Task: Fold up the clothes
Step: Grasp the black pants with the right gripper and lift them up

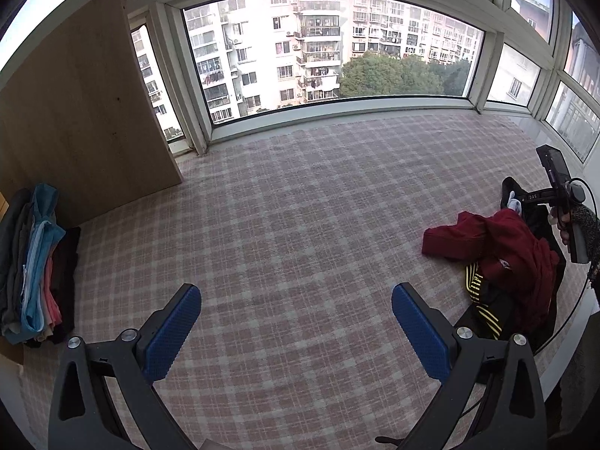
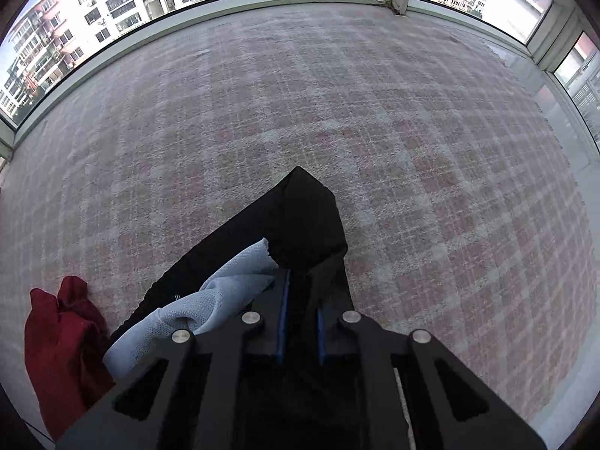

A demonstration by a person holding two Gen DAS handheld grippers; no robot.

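Observation:
My left gripper (image 1: 296, 322) is open and empty above the plaid cloth (image 1: 300, 206). A pile of unfolded clothes lies at the right: a dark red garment (image 1: 506, 243) on a black one with yellow stripes (image 1: 483, 300). My right gripper (image 2: 300, 322) is shut on a black garment (image 2: 300, 217) with a light blue lining (image 2: 217, 300), lifting it off the pile. The red garment (image 2: 60, 348) shows at the lower left of the right wrist view. The right gripper also shows in the left wrist view (image 1: 525, 198), at the far right.
A stack of folded clothes (image 1: 33, 266) lies at the left edge, beside a wooden cabinet (image 1: 82, 112). Large windows (image 1: 330, 48) run along the back and the right side, with a white sill around the plaid surface.

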